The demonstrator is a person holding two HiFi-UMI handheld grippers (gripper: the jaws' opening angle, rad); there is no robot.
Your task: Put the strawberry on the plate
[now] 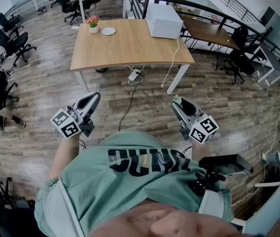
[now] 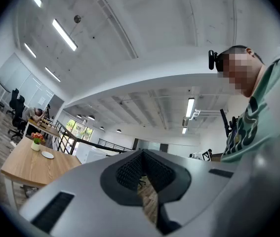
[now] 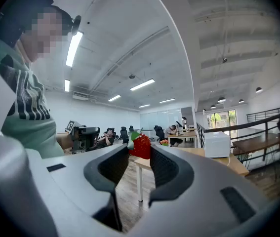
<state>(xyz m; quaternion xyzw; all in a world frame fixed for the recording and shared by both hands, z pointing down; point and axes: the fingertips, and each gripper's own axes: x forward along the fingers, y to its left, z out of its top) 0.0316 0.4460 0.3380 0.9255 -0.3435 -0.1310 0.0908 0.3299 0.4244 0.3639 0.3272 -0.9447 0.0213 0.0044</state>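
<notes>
A red strawberry with green leaves is pinched between the tips of my right gripper, which is held level in the air. In the head view only the strawberry's leafy top shows at the tip of the right gripper. The small white plate lies at the far left of the wooden table, well ahead of both grippers. My left gripper is shut with nothing in it. In the left gripper view its jaws meet at the tips, and the plate shows far off to the left.
A flower pot stands beside the plate, and a white box-shaped machine sits at the table's far right with a cable hanging down. Office chairs, other desks and seated people ring the room. Wood floor lies between me and the table.
</notes>
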